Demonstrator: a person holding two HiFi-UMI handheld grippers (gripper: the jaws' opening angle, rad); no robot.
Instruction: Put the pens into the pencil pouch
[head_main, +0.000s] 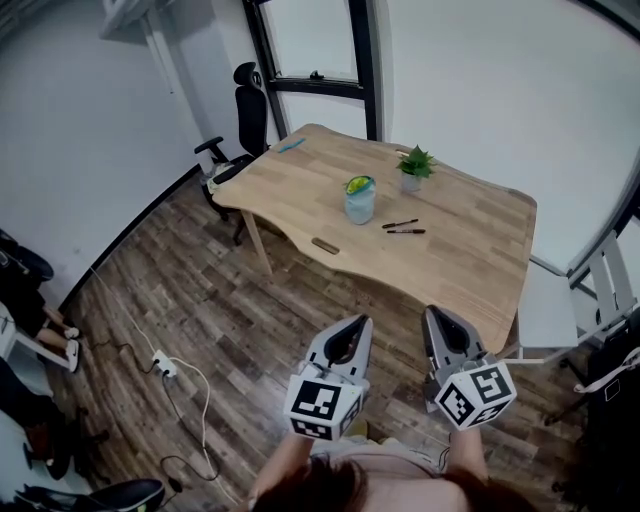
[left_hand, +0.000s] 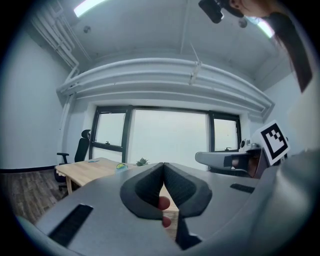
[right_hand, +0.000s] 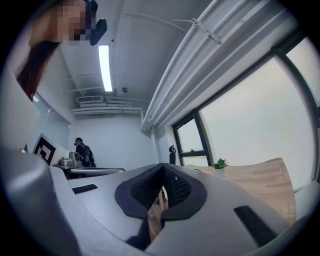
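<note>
1. Left hand-held gripper (head_main: 357, 322): grey tapered shell, black ribbed pads (left_hand: 147, 187), white cube with black square markers
2. Right hand-held gripper (head_main: 433, 313): same grey shell, matching cube
3. Beige garment (head_main: 385, 458), bottom of frame

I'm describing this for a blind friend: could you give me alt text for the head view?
Seen from above, the shut left gripper and right gripper are held side by side short of a wooden table bearing two black pens, an upright light blue pencil pouch and a small potted plant.
</note>
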